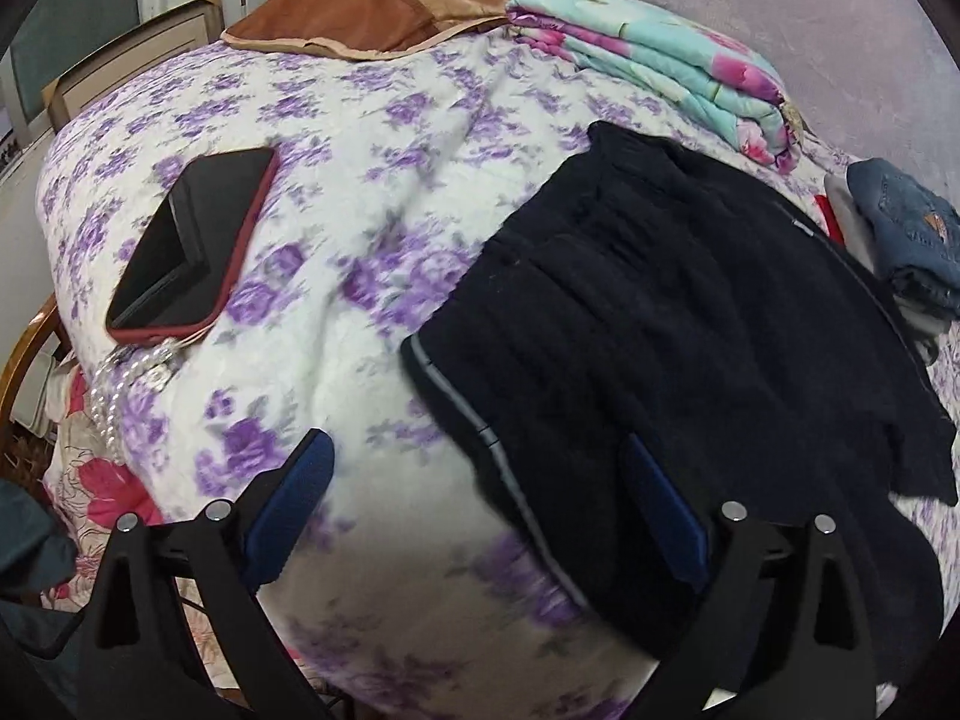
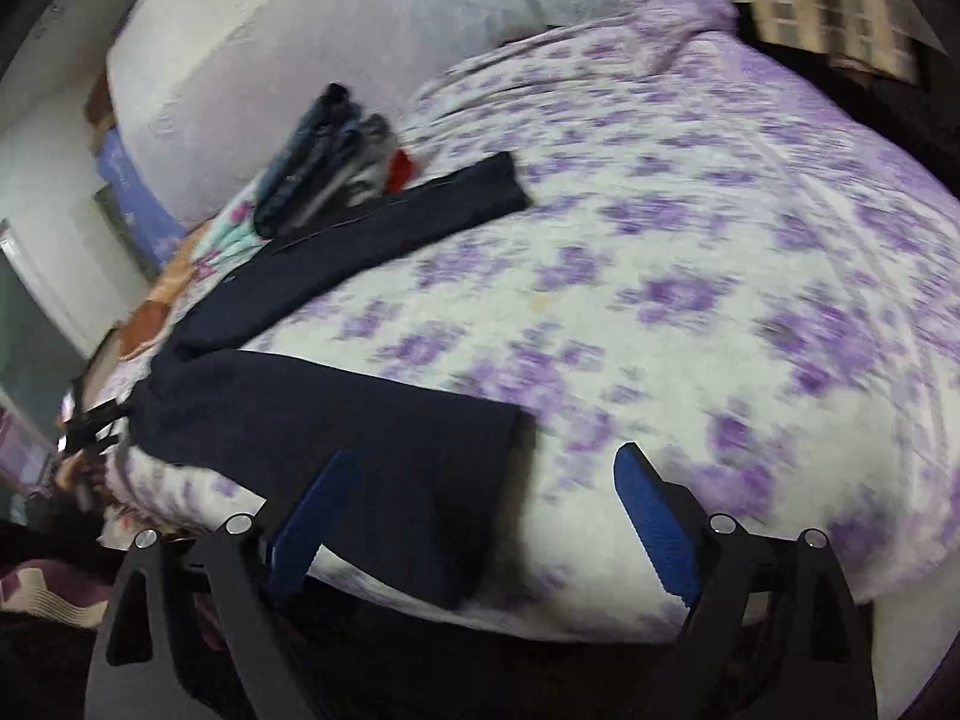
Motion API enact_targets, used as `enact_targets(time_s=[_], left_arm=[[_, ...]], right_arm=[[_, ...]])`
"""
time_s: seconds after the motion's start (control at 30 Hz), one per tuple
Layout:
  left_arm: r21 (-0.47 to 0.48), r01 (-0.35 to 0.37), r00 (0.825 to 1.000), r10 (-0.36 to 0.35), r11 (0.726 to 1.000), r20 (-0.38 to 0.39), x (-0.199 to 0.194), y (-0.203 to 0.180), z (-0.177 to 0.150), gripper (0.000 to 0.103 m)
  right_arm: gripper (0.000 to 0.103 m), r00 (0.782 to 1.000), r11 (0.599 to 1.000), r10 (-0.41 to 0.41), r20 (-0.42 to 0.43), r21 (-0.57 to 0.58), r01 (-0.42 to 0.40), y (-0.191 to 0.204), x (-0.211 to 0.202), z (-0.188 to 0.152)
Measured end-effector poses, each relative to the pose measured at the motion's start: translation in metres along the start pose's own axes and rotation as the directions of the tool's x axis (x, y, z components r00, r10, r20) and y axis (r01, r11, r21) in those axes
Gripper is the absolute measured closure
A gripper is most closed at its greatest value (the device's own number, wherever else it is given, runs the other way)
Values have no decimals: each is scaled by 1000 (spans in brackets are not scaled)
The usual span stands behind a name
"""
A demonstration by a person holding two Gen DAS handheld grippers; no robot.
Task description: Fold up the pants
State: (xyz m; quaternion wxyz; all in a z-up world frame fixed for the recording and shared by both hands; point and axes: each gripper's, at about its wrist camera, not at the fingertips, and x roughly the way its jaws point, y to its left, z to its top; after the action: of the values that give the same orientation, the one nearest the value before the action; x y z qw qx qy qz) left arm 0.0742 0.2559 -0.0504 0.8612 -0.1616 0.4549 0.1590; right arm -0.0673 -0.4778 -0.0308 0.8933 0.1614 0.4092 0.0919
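Note:
Dark navy pants (image 1: 690, 324) lie spread flat on a bed with a purple-flowered cover (image 1: 372, 192). In the left wrist view the waist end with a grey stripe is nearest. My left gripper (image 1: 474, 468) hangs open above the waistband's left edge; its right finger (image 1: 660, 510) is over the cloth and its left finger (image 1: 294, 498) is over bare cover. In the right wrist view the pants (image 2: 336, 408) show two legs splayed apart. My right gripper (image 2: 480, 474) is open just above the near leg's cuff, holding nothing.
A black tablet in a red case (image 1: 192, 246) and a bead string (image 1: 132, 384) lie at the left of the bed. A folded floral quilt (image 1: 654, 60), a brown pillow (image 1: 372, 12) and folded jeans (image 1: 906, 240) sit along the far side. The bed's front edge (image 2: 600, 630) is close below the right gripper.

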Motion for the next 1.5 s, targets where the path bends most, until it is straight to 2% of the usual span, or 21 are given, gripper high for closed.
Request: enact_targets(time_s=[0.07,0.1,0.13,0.17,0.33,0.43,0.5,0.57,0.63,0.67,0.73,0.8,0.87,0.9,0.97,1.0,1.03,1.1,1.3,1.43,1.5], left_arm=[[11,8,1000,-8,1000,8,2,-7,1,16],[18,12,1000,-12,1000,8,3,-9,1,27],[27,34,999,-34,999,7,2,-12,-1,34],[34,59,998,-60,998,9,-1,-15,-1,53],[9,109,993,-109,994,43,-17,-10,-2,69],[14,133,989,-134,991,64,-26,-10,-3,70],[20,133,989,-134,991,56,-27,-10,-6,70],[18,149,988,-149,989,27,-24,-7,-12,70],[15,160,987,-160,987,-1,-19,-5,-18,65],[19,162,987,-162,987,-6,-18,-5,-20,57],[33,173,985,-173,984,-6,-16,-8,-20,47],[47,185,983,-185,982,-5,-15,-15,-20,35],[57,209,978,-209,976,-15,-10,-25,-19,33],[62,200,980,-199,978,-14,-8,-29,-19,33],[68,185,983,-186,980,3,-5,-38,-19,39],[61,191,981,-192,980,8,-6,-38,-19,54],[51,212,977,-213,976,8,-7,-38,-18,64],[43,263,965,-263,964,1,-12,-39,-12,80],[54,228,969,-232,972,87,-70,-30,6,81],[62,163,986,-164,985,1,-55,-13,-20,79],[58,135,989,-131,989,-76,-31,-2,-34,69]], right_arm=[[43,996,999,2,-92,-43,-6,8,28,9],[82,990,1000,0,-140,-31,-4,7,42,13],[89,990,1000,-6,-140,-17,3,6,46,16],[93,993,1000,3,-115,-15,-5,8,45,21],[95,979,991,113,171,-88,-99,29,-15,80],[95,966,986,138,220,-124,-113,41,-26,101],[92,979,991,98,181,-111,-79,39,-17,105],[83,999,997,-32,-27,-67,30,22,22,96],[74,989,994,-112,-98,-6,112,-1,40,81],[71,988,993,-108,-106,36,112,-11,41,75],[45,994,992,-82,-72,90,88,-21,29,63],[31,999,992,-37,-32,117,40,-24,17,52],[30,997,990,52,-54,133,-44,-23,21,43],[31,993,989,77,-90,135,-65,-22,27,38],[65,981,987,119,-153,126,-101,-13,42,30],[91,972,986,141,-188,116,-120,-8,51,27],[96,971,986,155,-183,96,-139,-3,54,28],[98,983,990,139,-122,47,-135,8,48,41],[99,983,986,165,77,-51,-162,27,-14,103],[99,993,996,87,-79,-3,-87,8,-1,72],[98,979,1000,-6,-205,26,12,-9,22,44]])
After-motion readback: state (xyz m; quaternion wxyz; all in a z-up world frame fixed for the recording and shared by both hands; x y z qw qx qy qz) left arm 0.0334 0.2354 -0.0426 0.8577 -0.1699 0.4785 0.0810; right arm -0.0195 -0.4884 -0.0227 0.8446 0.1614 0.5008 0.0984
